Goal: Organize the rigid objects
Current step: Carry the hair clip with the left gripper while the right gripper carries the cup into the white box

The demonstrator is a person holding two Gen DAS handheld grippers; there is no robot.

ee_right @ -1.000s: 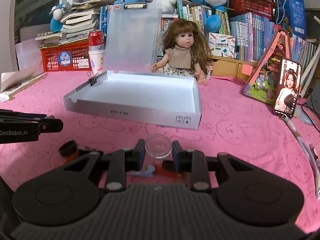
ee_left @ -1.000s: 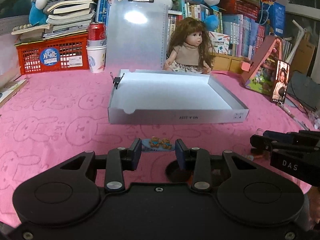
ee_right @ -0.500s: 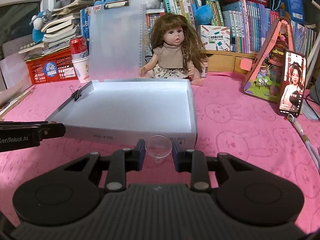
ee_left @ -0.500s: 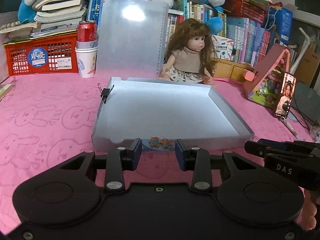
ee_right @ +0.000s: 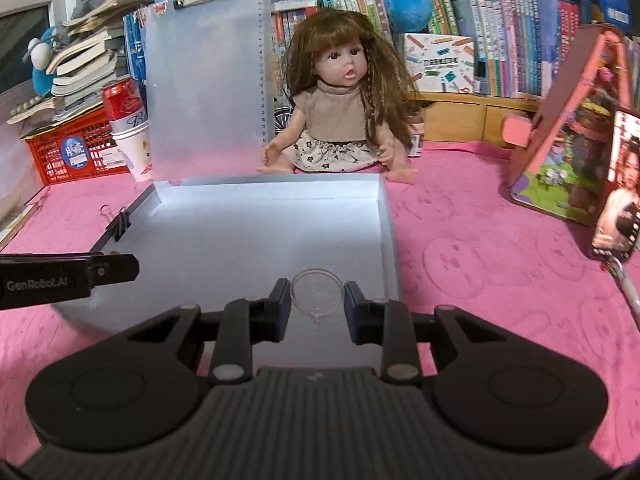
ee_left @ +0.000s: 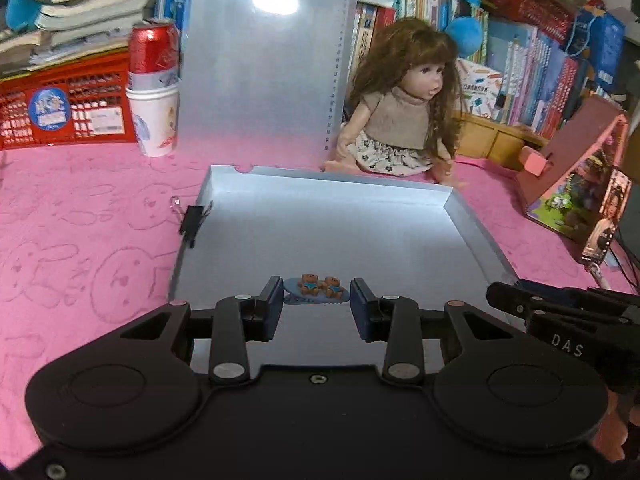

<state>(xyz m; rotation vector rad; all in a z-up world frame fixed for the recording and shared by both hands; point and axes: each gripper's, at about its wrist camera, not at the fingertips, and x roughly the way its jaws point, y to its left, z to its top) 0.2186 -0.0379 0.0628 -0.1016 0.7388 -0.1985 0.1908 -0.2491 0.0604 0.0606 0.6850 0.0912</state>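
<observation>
A shallow white box [ee_left: 328, 184] [ee_right: 280, 186] lies open on the pink cloth, its floor bare. My left gripper [ee_left: 316, 298] is shut on a blue hair clip [ee_left: 316, 292] with two small bears, held above the box's near left part. My right gripper [ee_right: 317, 300] is shut on a small clear funnel [ee_right: 317, 294], hanging over the box's near right corner. Each gripper shows at the edge of the other's view, the right one [ee_left: 560, 320] and the left one [ee_right: 68, 276].
A black binder clip [ee_left: 194, 218] [ee_right: 120, 224] grips the box's left wall. Behind stand a clear clipboard [ee_left: 264, 60], a doll [ee_left: 400, 116] [ee_right: 340, 112], a red can on paper cups [ee_left: 154, 88], a red basket [ee_left: 60, 108], books, and a pink house-shaped toy [ee_right: 572, 132] at right.
Both grippers have moved forward from in front of the box to above its near edge, still holding the clip and the funnel. The box now looms larger.
</observation>
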